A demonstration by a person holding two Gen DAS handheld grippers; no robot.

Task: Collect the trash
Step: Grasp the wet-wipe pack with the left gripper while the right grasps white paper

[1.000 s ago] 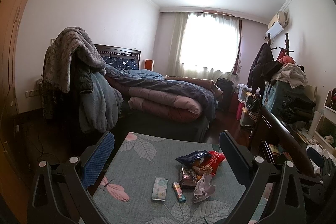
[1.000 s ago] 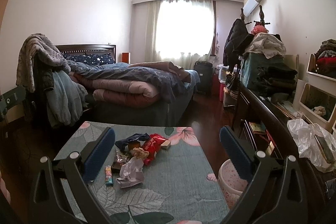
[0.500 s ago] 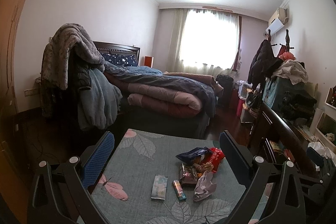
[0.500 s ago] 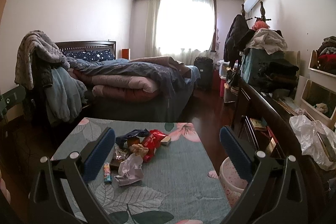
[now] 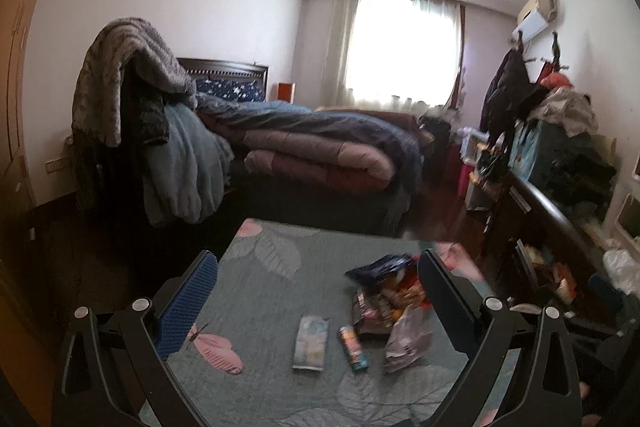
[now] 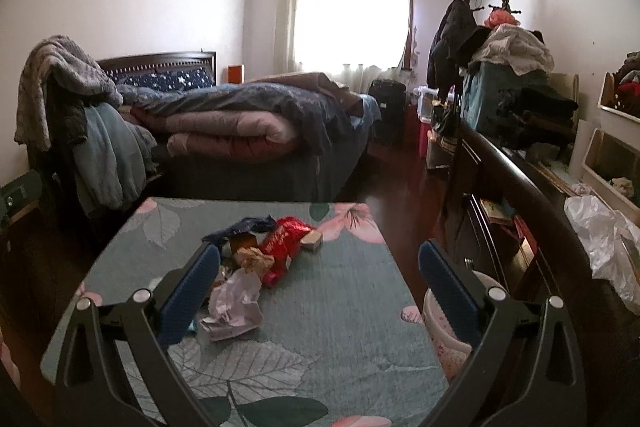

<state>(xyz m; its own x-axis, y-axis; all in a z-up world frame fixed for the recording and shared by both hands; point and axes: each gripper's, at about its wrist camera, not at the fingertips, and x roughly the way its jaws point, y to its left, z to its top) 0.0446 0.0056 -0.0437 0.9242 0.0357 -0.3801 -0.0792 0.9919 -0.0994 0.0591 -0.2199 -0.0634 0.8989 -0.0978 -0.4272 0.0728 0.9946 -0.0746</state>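
A heap of trash lies on a table with a green leaf-print cloth (image 5: 272, 279). It holds a dark blue wrapper (image 5: 378, 267), a red snack bag (image 6: 286, 239), a crumpled pale plastic bag (image 6: 236, 303), a small tube (image 5: 354, 349) and a flat pale packet (image 5: 310, 343). My left gripper (image 5: 318, 291) is open and empty, above the near part of the table, with the heap by its right finger. My right gripper (image 6: 318, 281) is open and empty, with the heap by its left finger. A pink-white bin (image 6: 444, 323) stands on the floor right of the table.
A bed with piled quilts (image 6: 248, 119) stands beyond the table. A chair draped in blankets (image 5: 132, 115) stands at the left. A dark dresser (image 6: 516, 195) with clothes and a white plastic bag (image 6: 604, 239) runs along the right wall. Dark wood floor (image 6: 396, 171) lies between.
Both grippers have moved forward and tilted down a little toward the table. The trash now sits higher and larger in both views. Both grippers stay open.
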